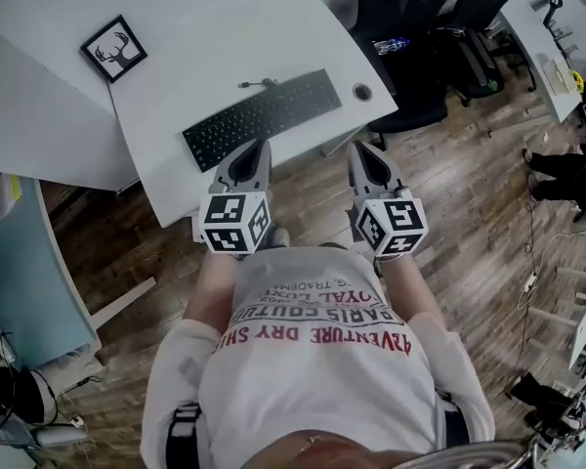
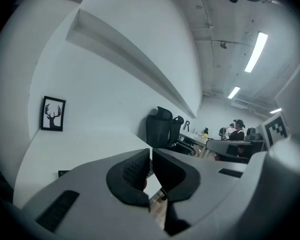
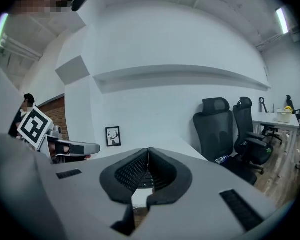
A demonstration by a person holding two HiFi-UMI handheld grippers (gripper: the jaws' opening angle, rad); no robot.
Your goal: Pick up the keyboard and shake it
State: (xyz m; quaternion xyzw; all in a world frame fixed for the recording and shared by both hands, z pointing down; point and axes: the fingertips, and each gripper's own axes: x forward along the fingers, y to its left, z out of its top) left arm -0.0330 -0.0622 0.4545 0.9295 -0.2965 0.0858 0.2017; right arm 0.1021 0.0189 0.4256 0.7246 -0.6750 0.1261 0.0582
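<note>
Our left gripper (image 1: pixel 257 147) and right gripper (image 1: pixel 360 150), jaws closed and empty, sit short of the keyboard (image 1: pixel 262 117) at the counter (image 1: pixel 176 27) edge. We risk shoving it unless they open, and its apparent cable (image 1: pixel 257 83) may snag.

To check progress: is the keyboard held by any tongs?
No, the keyboard lies on the white desk, ahead of the shut left tongs and right tongs.

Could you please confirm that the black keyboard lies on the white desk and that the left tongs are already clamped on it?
Not quite: the left tongs are shut on nothing, with their jaws together, as the left gripper view shows. The black keyboard does lie on the white desk.
</note>
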